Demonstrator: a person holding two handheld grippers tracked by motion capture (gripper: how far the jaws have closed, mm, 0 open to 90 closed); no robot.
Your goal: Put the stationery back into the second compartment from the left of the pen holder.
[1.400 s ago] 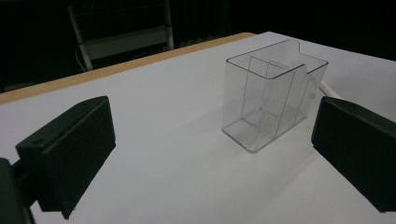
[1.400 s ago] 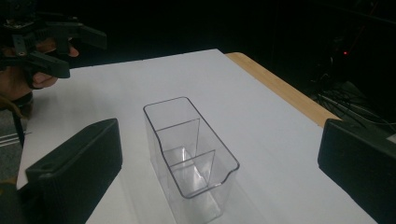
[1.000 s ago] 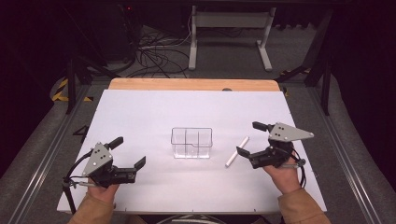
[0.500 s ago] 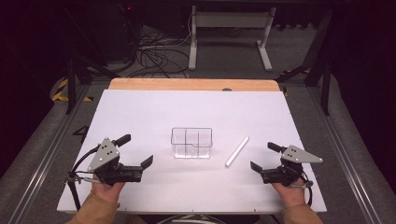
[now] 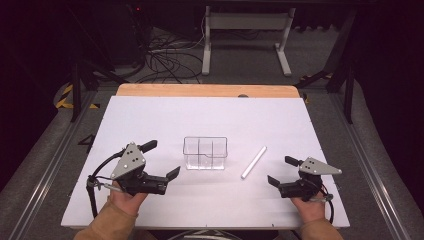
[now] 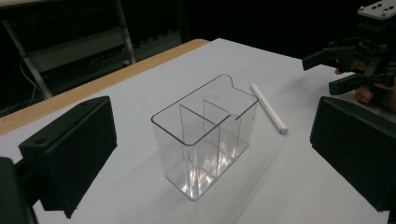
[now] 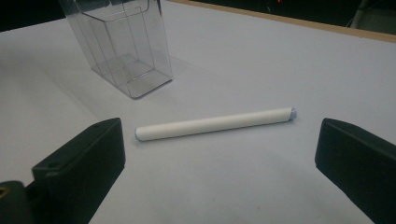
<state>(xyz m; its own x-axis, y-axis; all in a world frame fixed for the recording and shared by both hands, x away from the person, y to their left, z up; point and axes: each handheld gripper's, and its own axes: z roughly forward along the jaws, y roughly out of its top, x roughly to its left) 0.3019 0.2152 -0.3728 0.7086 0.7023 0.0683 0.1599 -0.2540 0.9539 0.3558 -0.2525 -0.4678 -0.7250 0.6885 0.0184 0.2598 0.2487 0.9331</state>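
Observation:
A clear plastic box (image 5: 205, 153) with three compartments stands upright at the middle of the white table (image 5: 210, 120); it is empty (image 6: 205, 135). A white stick (image 5: 254, 162) lies flat to its right, also seen as a white stick (image 7: 215, 124) between the right jaws' line of sight and as a white stick (image 6: 268, 108) behind the box. My left gripper (image 5: 161, 160) rests low at the left, open, pointing at the box. My right gripper (image 5: 282, 170) is open near the front right, a short way from the stick (image 7: 215, 124). The clear box (image 7: 122, 44) shows beyond it.
A wooden strip (image 5: 207, 90) edges the table's far side. Beyond it are a metal stand's legs (image 5: 245, 40) and cables (image 5: 165, 55) on the floor. Rails (image 5: 372, 165) run along both table sides.
My right gripper has drawn back from beside the stick toward the front right edge. My left gripper has shifted a little right and forward. The stick and box stay put.

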